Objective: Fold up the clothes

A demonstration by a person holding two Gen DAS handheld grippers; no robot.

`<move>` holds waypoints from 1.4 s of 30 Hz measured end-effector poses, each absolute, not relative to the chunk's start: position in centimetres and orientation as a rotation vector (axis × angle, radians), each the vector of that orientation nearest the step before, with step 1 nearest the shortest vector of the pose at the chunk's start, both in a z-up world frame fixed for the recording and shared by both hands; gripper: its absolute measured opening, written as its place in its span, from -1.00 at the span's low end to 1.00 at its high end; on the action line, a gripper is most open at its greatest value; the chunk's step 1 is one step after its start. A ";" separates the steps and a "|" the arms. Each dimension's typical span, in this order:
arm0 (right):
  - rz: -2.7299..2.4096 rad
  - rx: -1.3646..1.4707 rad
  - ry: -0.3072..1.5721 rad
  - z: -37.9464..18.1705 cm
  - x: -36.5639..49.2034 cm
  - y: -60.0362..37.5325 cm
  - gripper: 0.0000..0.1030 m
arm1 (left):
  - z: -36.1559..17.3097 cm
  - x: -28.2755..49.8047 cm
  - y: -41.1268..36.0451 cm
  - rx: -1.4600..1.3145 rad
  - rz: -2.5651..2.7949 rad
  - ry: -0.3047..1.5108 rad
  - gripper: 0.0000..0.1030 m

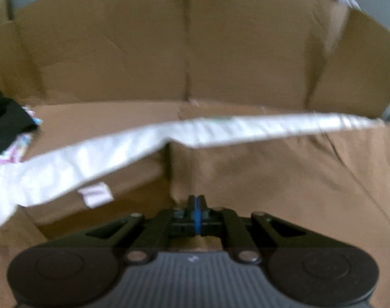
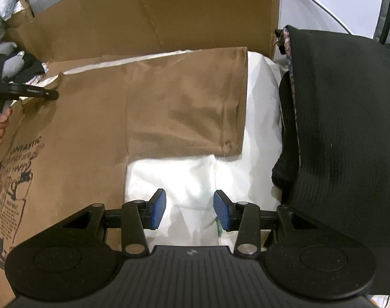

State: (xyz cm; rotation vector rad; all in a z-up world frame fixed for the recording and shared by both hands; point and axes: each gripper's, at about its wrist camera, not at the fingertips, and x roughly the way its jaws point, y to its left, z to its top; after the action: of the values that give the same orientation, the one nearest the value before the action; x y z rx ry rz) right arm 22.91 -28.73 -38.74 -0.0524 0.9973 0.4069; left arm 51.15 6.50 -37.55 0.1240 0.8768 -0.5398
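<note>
An upright brown cardboard wall (image 2: 148, 10) closes off the far side. A heaped black knit garment (image 2: 343, 128) blocks the right. Between them, the flat brown printed T-shirt (image 2: 148, 107) and white sheet (image 2: 261, 107) lie open to approach from above.

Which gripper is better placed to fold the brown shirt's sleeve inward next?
Probably right. The right gripper hovers open just below the brown shirt sleeve; the left gripper is shut at the far collar side.

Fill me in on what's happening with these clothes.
A person is folding a brown T-shirt spread on a white sheet. The left tool is shut, low over the brown fabric; a grip can't be confirmed. The right tool hovers open above the sheet, holding nothing. A black garment lies alongside.
</note>
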 end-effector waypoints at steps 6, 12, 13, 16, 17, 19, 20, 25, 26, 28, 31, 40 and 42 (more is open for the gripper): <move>0.382 -0.014 0.976 -38.2 23.6 -29.1 -0.05 | -35.4 51.0 7.9 0.115 -0.565 0.850 -0.91; 0.365 0.011 0.966 -38.6 23.9 -29.3 -0.05 | -36.0 49.6 6.9 0.181 -0.674 0.897 -0.85; 0.366 0.013 0.965 -38.7 23.9 -29.2 -0.05 | -36.4 49.5 6.6 0.205 -0.669 0.912 -0.84; 0.368 0.021 0.965 -39.1 23.9 -29.0 -0.05 | -38.2 49.9 6.4 0.246 -0.590 0.975 -0.82; 0.365 0.028 0.966 -39.3 23.9 -29.0 -0.05 | -38.5 50.1 6.4 0.243 -0.571 0.986 -0.79; 0.361 0.046 0.961 -39.5 23.9 -29.0 -0.05 | -38.7 50.4 6.4 0.233 -0.550 0.992 -0.77; 0.360 0.056 0.956 -39.6 23.9 -29.1 -0.05 | -38.5 50.4 6.1 0.237 -0.542 0.988 -0.77; 0.352 0.116 0.945 -40.3 24.2 -29.5 -0.05 | -36.8 50.5 4.4 0.261 -0.563 0.952 -0.73; 0.355 0.122 0.950 -40.6 24.2 -29.6 -0.04 | -36.6 50.6 3.9 0.272 -0.568 0.946 -0.70; 0.361 0.128 0.953 -41.0 24.2 -29.7 -0.04 | -36.2 50.5 3.3 0.291 -0.577 0.935 -0.66; 0.370 0.150 0.942 -41.2 24.2 -30.1 -0.04 | -36.1 50.5 2.0 0.308 -0.596 0.923 -0.65; 0.281 0.335 0.932 -41.8 24.9 -31.8 -0.03 | -35.5 47.9 -2.4 0.366 -0.670 0.910 -0.04; 0.257 0.394 0.921 -42.0 24.9 -31.8 0.05 | -35.4 47.3 -3.3 0.371 -0.687 0.926 -0.04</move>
State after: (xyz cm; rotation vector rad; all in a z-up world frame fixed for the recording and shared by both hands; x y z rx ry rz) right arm 24.91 -31.84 -41.99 0.3944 0.9213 0.2574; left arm 47.34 -3.26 -35.38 0.3711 0.9258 -0.6865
